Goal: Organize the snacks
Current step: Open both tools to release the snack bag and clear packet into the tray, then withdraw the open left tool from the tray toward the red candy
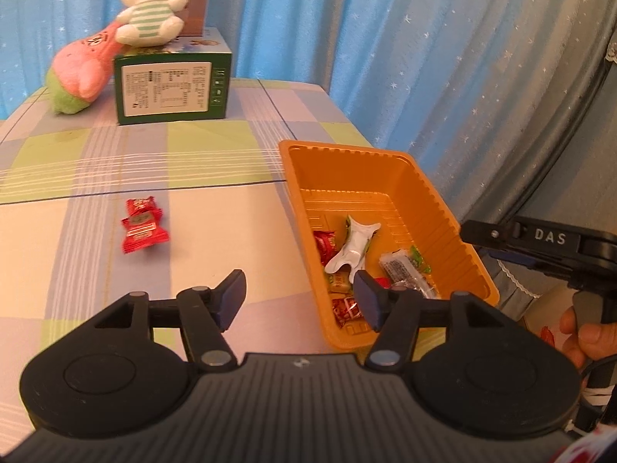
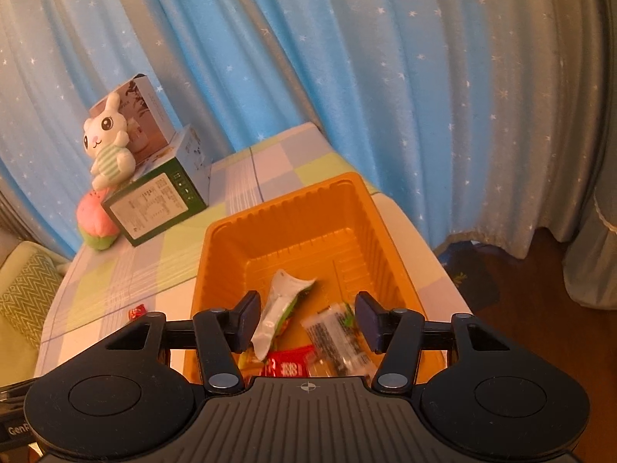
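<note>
Here both the left gripper and the right gripper are wide open and hold nothing, the orange tray with snacks at two o'clock of the left one, a red candy at ten o'clock.

Glossy ribbed orange plastic tray, shiny foil red candy wrapper, checked cloth on the bench, plush bunny.

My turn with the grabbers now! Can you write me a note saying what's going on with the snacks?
Left gripper: open, empty, near the orange tray.
Right gripper: open, empty, over the tray's near end.
Done: several snacks lie in the tray, including a white-and-green packet, a clear-wrapped bar and red candies.
Left: one red wrapped candy sits alone on the checked tablecloth, left of the tray. It probably goes in next.
</note>
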{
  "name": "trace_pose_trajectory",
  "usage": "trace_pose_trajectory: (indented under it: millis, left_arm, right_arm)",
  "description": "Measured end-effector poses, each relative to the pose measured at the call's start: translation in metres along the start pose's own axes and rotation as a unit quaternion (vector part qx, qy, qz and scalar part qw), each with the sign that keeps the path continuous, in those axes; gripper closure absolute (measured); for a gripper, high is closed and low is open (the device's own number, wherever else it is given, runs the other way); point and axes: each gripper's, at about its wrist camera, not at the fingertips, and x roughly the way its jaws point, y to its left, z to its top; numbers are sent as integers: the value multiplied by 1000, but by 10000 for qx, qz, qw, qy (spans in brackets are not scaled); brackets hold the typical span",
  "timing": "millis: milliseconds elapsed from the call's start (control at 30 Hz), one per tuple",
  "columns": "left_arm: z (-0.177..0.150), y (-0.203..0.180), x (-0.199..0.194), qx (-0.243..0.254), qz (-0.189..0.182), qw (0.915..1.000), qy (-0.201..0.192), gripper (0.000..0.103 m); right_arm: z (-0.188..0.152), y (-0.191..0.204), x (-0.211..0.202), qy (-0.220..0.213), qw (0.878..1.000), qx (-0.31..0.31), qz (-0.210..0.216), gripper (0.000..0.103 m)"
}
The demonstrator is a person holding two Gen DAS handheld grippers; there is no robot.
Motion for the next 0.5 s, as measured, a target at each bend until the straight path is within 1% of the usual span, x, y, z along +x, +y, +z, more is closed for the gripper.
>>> trace_pose_trajectory:
  millis: [67,133,167,267,433,500]
  left_arm:
    - [-3,3,-8,-41,12,10000,-14,43]
    - [-6,7,-16,-58,38,10000,-38,37]
    - [-7,8,-21,-41,65,10000,-63,36]
    - [-13,16,-37,-14,179,9998,-114,33]
    - [-26,31,-62,-108,352,9991,-188,25]
    - [-31,38,-72,-141,410,9988,-215,25]
  right_arm:
    - [-3,0,-8,6,10000,22,-53,48]
    - [-7,2,-15,27,10000,24,-77,48]
    - [-9,4,-19,49,10000,24,-83,48]
    - [-18,11,-32,61,10000,14,-70,48]
    - [-34,25,-50,129,9999,-5,-4,48]
    - [-41,32,-55,154,9999,-14,27,48]
